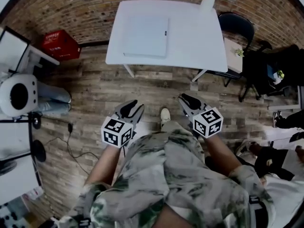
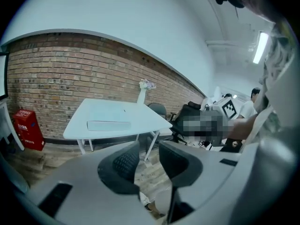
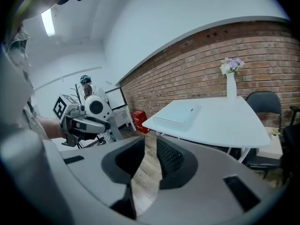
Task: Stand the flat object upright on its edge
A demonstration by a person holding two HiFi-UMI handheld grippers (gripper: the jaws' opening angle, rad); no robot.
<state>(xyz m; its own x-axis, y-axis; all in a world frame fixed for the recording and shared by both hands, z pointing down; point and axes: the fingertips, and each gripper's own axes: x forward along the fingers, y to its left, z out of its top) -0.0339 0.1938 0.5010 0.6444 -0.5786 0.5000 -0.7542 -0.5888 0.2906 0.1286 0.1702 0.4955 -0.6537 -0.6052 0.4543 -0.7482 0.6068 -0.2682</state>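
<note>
Sensibly, I carry left gripper (image 1: 131,109) and right gripper (image 1: 188,101) spread, empty: the flat object (image 1: 146,36) lies well ahead on the table (image 1: 199,42).

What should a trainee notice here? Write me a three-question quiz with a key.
1. True or false: the flat object already stands on its edge.
2. What stands at the far corner of the table: A vase, B mug, C lamp?
3. What is between the jaws of the left gripper and the right gripper?
Key: 1 false, it lies flat on the table; 2 A; 3 nothing, both are open.
</note>
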